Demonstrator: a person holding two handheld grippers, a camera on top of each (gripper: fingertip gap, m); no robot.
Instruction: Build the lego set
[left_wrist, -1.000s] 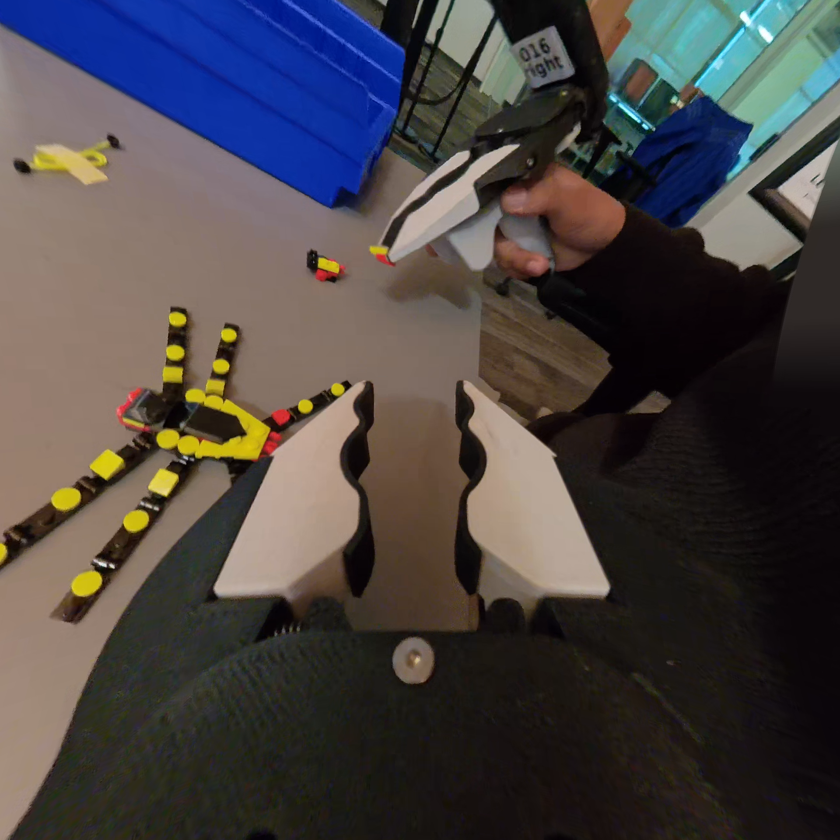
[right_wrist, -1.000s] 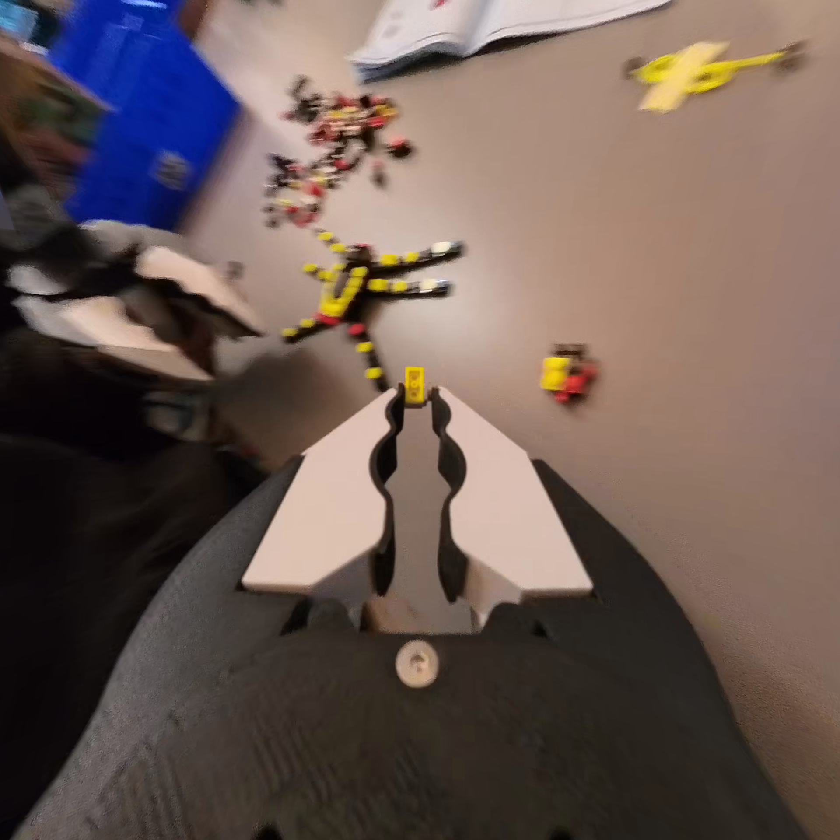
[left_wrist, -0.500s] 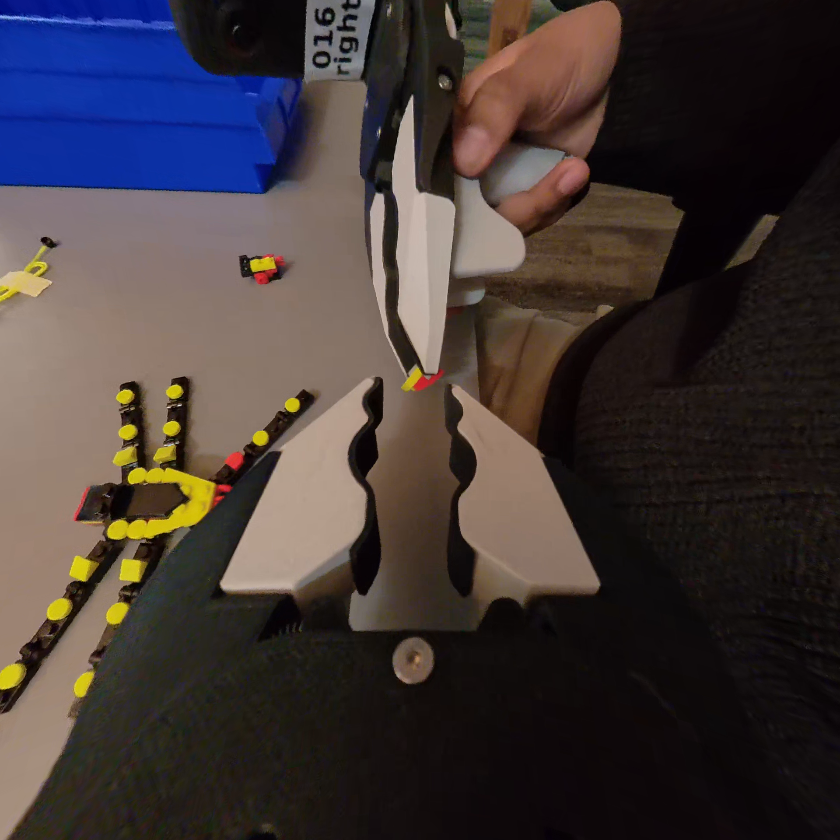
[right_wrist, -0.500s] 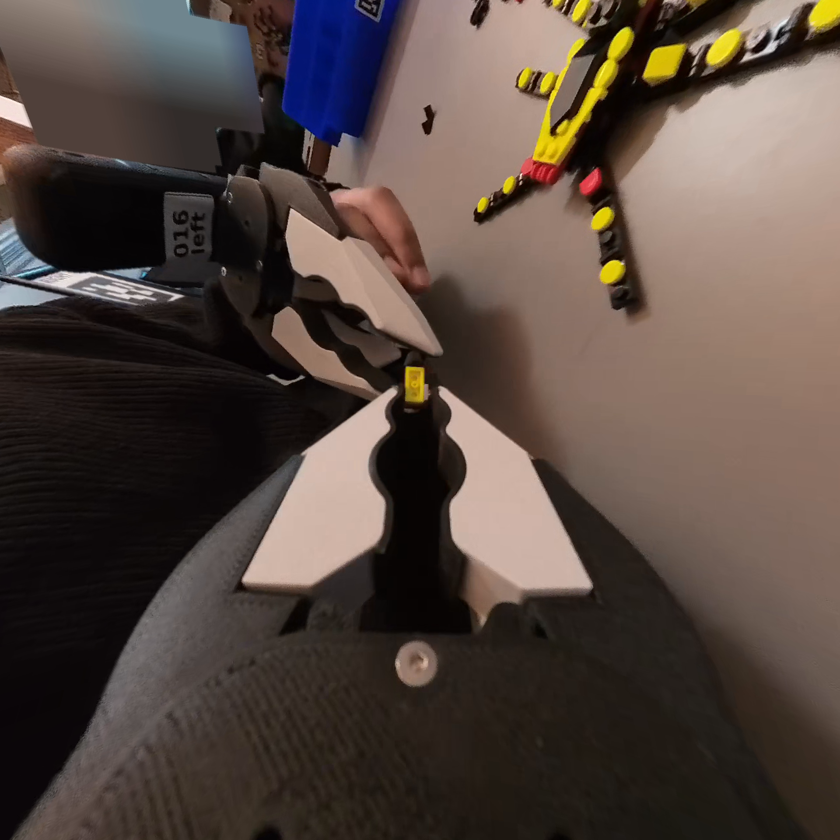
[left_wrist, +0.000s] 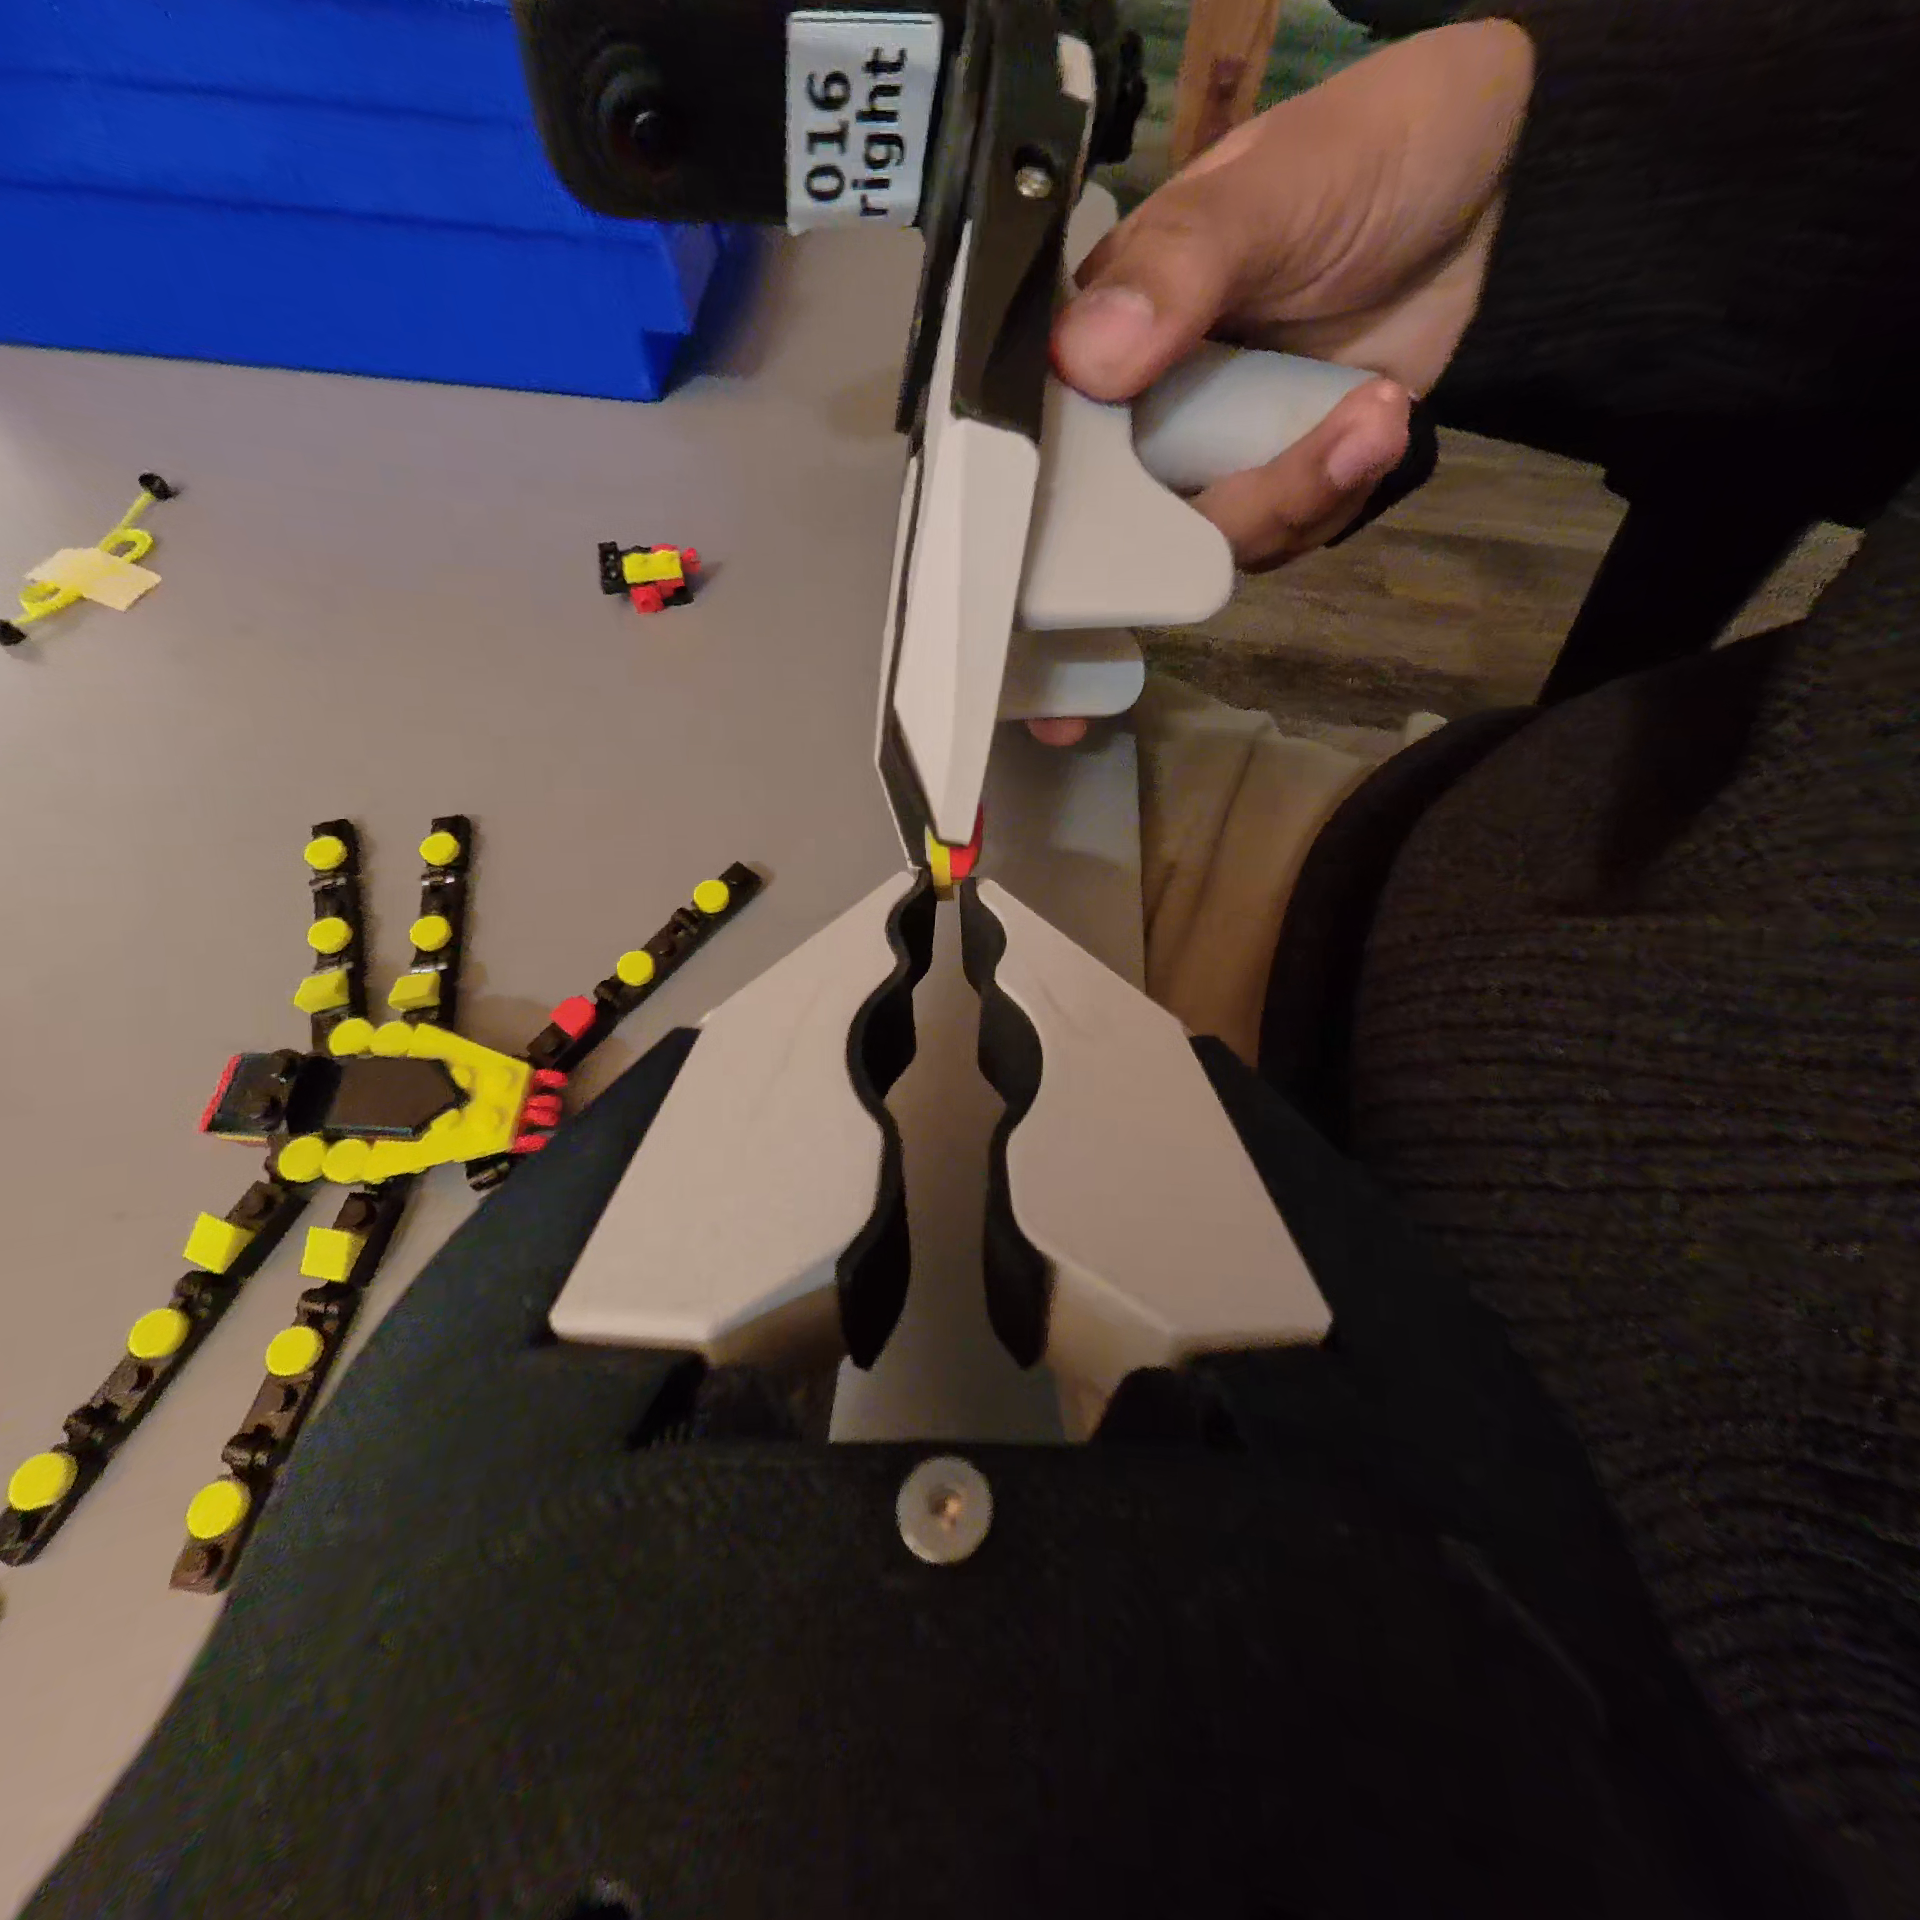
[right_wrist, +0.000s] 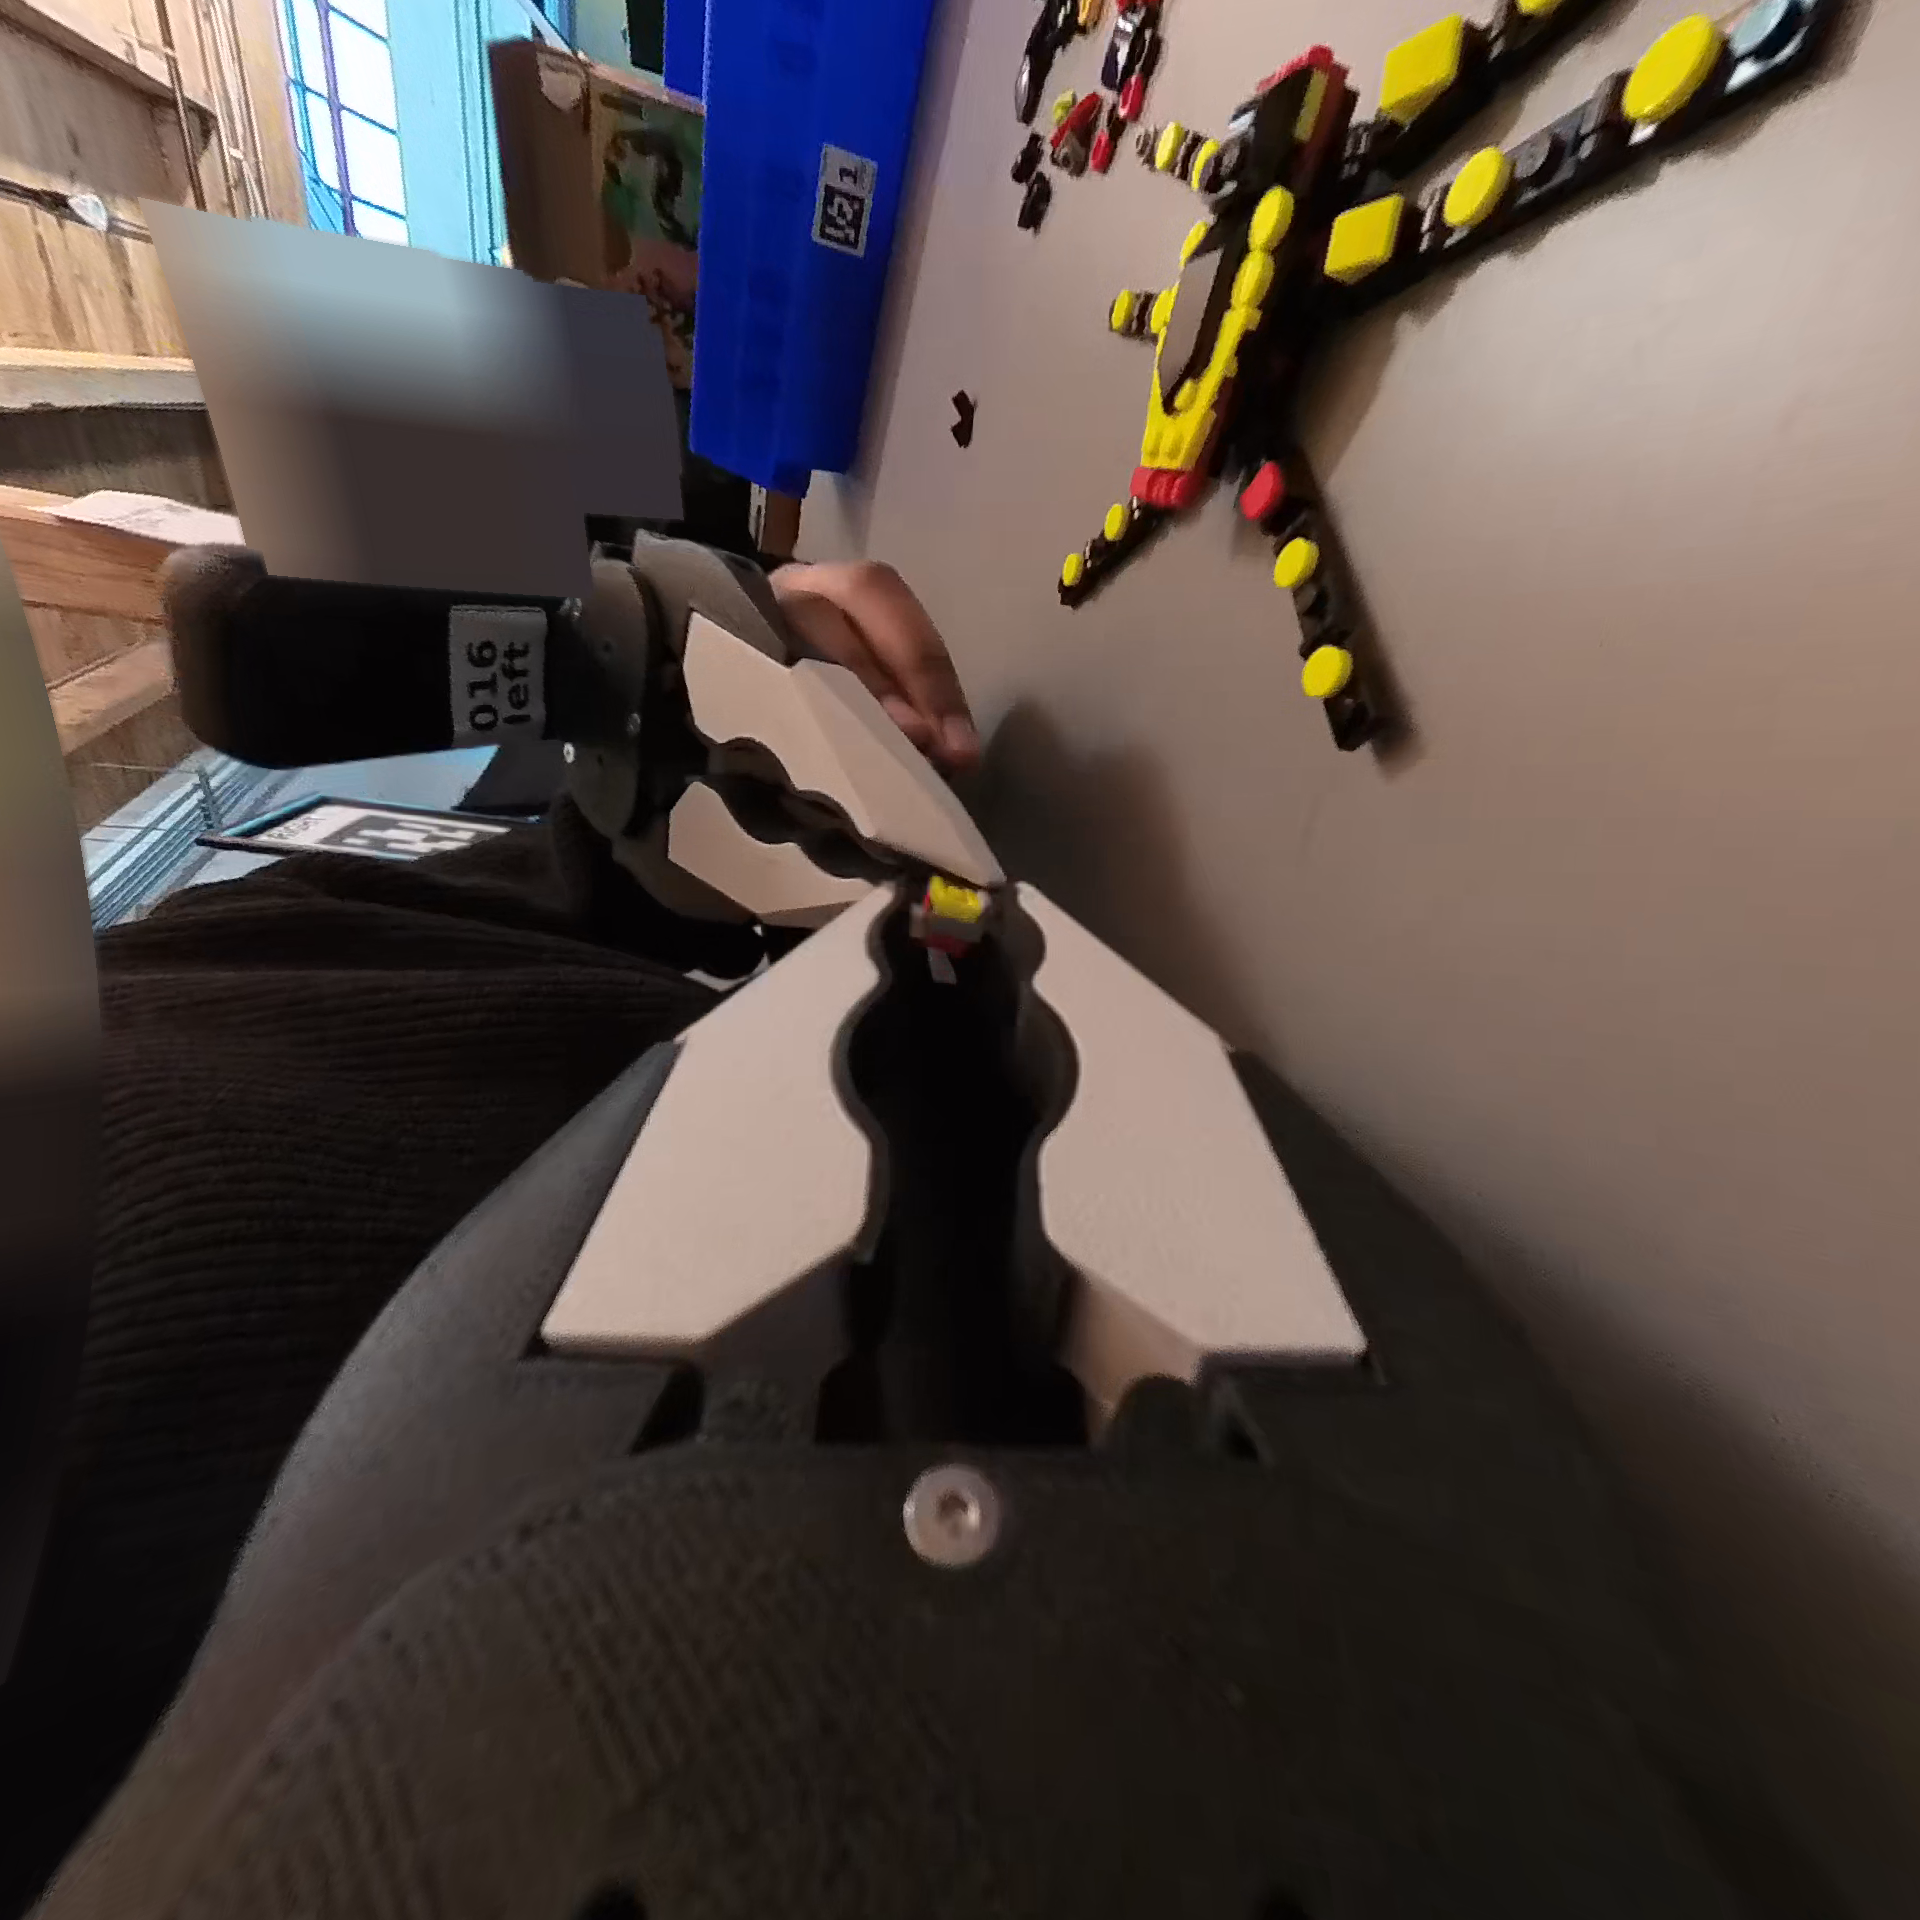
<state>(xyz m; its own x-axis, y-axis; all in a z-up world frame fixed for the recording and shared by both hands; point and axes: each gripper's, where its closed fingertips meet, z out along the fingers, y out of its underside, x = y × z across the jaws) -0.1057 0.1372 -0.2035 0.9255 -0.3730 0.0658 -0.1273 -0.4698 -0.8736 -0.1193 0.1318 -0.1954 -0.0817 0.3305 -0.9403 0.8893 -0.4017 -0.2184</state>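
A small yellow and red lego piece (left_wrist: 945, 862) is pinched between both grippers, above the table's near edge. My right gripper (left_wrist: 951, 831) comes down from above and is shut on its upper part. My left gripper (left_wrist: 943, 896) has its fingertips closed on its lower, yellow end. In the right wrist view the piece (right_wrist: 951, 906) sits between my right gripper's tips (right_wrist: 951, 920), with the left gripper (right_wrist: 971, 883) meeting it from the left. The black and yellow spider-like model (left_wrist: 384, 1101) lies flat on the grey table (left_wrist: 520, 727); it also shows in the right wrist view (right_wrist: 1216, 301).
A small black, yellow and red sub-assembly (left_wrist: 649, 574) lies on the table. A yellow part with pale tape (left_wrist: 88, 582) is at the far left. Blue bins (left_wrist: 312, 187) stand at the back. Loose pieces (right_wrist: 1081, 104) lie beyond the model. A person's dark-sleeved arms are close on the right. My two grippers' fingertips are within a few centimetres of each other. My right gripper's tips are some 25 cm from the yellow part with pale tape (left_wrist: 88, 582).
The right gripper came down with the piece to the left gripper's tips. The left gripper went from open to closed on the piece's lower end.
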